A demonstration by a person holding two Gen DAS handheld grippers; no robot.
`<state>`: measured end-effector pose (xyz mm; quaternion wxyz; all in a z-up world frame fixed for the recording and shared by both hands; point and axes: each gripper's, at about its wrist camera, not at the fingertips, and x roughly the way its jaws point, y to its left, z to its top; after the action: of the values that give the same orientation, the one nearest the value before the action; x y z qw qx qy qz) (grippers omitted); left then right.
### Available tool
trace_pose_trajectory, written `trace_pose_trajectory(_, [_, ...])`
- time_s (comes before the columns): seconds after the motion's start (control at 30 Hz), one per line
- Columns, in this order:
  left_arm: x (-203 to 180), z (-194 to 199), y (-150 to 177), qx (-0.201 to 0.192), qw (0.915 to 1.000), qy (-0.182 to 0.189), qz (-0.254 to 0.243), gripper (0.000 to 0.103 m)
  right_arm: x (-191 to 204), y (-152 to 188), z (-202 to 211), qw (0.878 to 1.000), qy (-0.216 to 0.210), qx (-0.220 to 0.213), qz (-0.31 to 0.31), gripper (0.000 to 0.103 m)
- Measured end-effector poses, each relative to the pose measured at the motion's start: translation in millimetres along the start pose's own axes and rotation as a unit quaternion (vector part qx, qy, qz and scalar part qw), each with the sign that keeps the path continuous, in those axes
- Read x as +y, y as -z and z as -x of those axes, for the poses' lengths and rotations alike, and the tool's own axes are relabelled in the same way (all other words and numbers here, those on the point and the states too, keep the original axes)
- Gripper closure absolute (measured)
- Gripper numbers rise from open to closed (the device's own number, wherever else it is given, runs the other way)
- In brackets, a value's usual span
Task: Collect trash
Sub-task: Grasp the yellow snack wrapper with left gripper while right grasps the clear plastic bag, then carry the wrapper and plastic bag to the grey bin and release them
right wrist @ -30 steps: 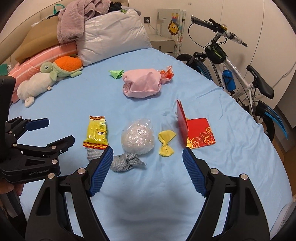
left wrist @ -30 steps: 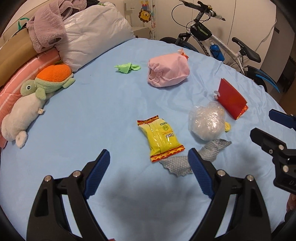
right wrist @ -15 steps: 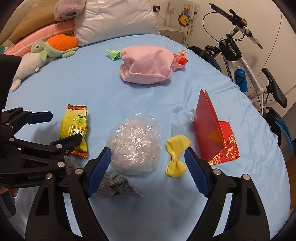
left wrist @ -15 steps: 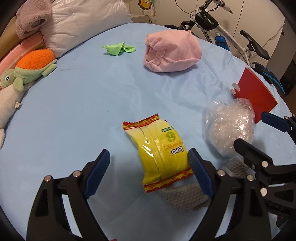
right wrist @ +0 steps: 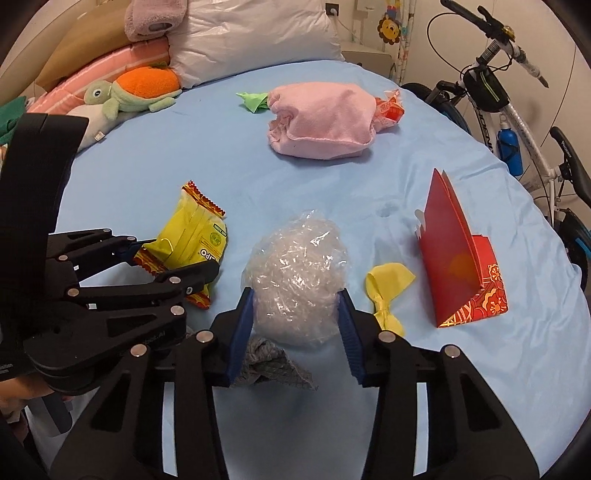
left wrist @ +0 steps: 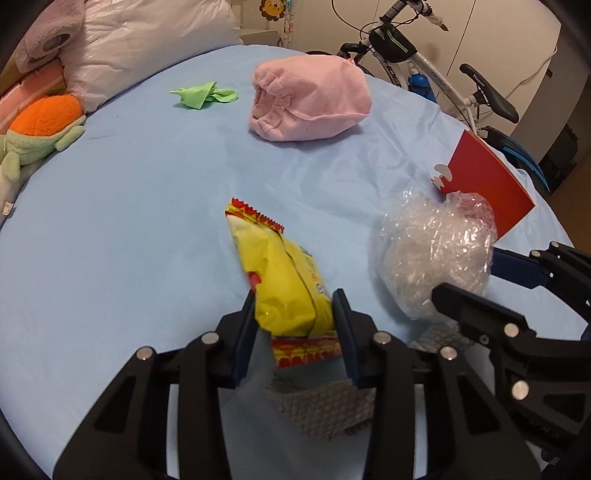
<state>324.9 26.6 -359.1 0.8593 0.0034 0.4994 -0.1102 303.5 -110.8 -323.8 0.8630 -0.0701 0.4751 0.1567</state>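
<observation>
- Your left claw point(left wrist: 295, 314) is closing, and its blue pads already press both sides of the yellow snack wrapper point(left wrist: 284, 280), which buckles between them near the bed's front edge.
- Your right claw point(right wrist: 295, 314) is closing too, with the pads against the clear plastic ball point(right wrist: 295, 280), just right of the wrapper.
- Grey mesh scrap point(right wrist: 266, 365) lies under both claws, touching the ball.
- Open room: the blue bed sheet point(left wrist: 110, 221) is bare left of the wrapper and in the middle. The right edge is crowded by a bicycle point(right wrist: 517, 110), and the head end by pillows point(right wrist: 251, 29) and a plush turtle point(right wrist: 136, 88).
- Count of loose items: one wrapper, one plastic ball, one mesh scrap, one yellow balloon point(right wrist: 388, 291), one red envelope point(right wrist: 458, 273), one green scrap point(left wrist: 203, 96), one pink cloth bundle point(left wrist: 310, 99), one orange wrapper point(right wrist: 389, 109) behind it.
</observation>
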Motion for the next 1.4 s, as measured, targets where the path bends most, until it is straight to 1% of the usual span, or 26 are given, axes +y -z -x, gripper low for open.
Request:
trace_pose_trajectory(0.3, [-17.7, 26.3, 5.1, -0.024, 0.9993, -0.013, -0.026, 0.064, -10.1, 3.6, 34.9, 1.000, 0.011, -0.020, -0.012, 0.064])
trace_pose_trajectory(0.6, [-43.9, 83.3, 12.9, -0.047, 0.9975, -0.019, -0.048, 0.064, -18.5, 23.0, 94.3, 0.998, 0.019, -0.043, -0.035, 0.064])
trace_pose_trajectory(0.83, [-73.8, 135.1, 29.7, -0.057, 0.9952, -0.017, -0.078, 0.064, -23.5, 53.6, 151.4, 0.996, 0.033, -0.058, -0.061, 0.064])
trace_pose_trajectory(1.07, [-115.7, 192.5, 52.1, -0.080, 0.9891, -0.008, -0.123, 0.064, -30.6, 90.9, 213.6, 0.991, 0.052, -0.078, -0.091, 0.064])
trace_pose_trajectory(1.13, [-128.8, 207.0, 58.7, -0.086, 0.9872, 0.002, -0.134, 0.064, -33.7, 101.9, 231.1, 0.990, 0.058, -0.083, -0.101, 0.064])
trace_pose_trajectory(1.23, [-148.6, 227.3, 68.9, -0.087, 0.9851, 0.029, -0.145, 0.064, -41.0, 122.5, 260.4, 0.986, 0.070, -0.090, -0.120, 0.064])
trace_pose_trajectory(1.4, [-190.7, 255.0, 87.9, -0.097, 0.9768, 0.046, -0.185, 0.064, -51.6, 155.2, 302.9, 0.980, 0.091, -0.101, -0.146, 0.064])
